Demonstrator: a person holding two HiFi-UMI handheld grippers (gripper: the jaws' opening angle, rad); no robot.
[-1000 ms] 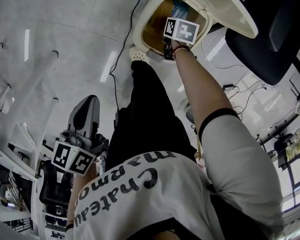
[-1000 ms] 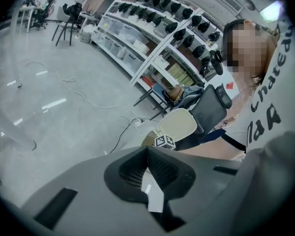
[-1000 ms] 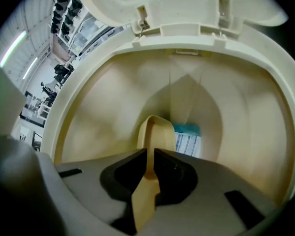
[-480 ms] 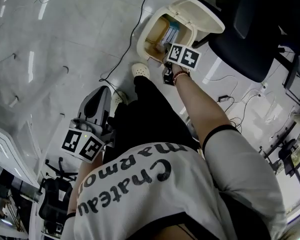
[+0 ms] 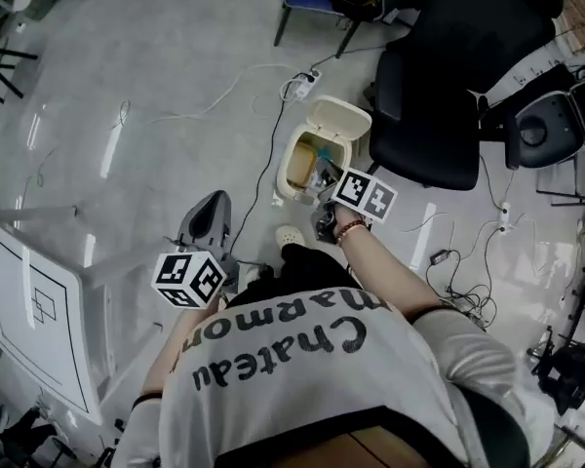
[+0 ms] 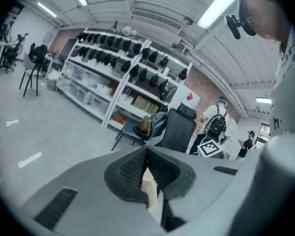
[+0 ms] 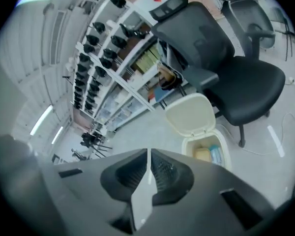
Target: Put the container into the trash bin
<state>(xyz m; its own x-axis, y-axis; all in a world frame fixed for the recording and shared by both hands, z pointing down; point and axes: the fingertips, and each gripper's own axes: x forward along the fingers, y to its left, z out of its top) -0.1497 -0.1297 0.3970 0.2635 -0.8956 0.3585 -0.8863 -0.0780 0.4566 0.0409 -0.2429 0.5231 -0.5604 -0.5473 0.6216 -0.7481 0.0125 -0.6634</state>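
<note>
The cream trash bin [image 5: 299,160] stands on the floor with its lid [image 5: 340,120] flipped up. In the right gripper view a yellowish container [image 7: 202,155] and a blue item [image 7: 215,154] lie inside the bin [image 7: 225,154]. My right gripper [image 5: 326,175] hangs above the bin's near rim, and its jaws [image 7: 148,157] are shut with nothing between them. The left gripper [image 5: 213,203] is held off to the left over bare floor, also shut and empty [image 6: 146,155].
A black office chair [image 5: 447,86] stands right behind the bin, with a second chair [image 5: 551,130] further right. Cables [image 5: 263,169] trail over the floor beside the bin. A white board [image 5: 34,310] stands at the left. Shelving [image 6: 118,77] and people [image 6: 217,124] show in the background.
The right gripper has drawn up and back from inside the bin's mouth. The head view has risen, so the bin looks smaller and farther off. The left gripper stays at the left side.
</note>
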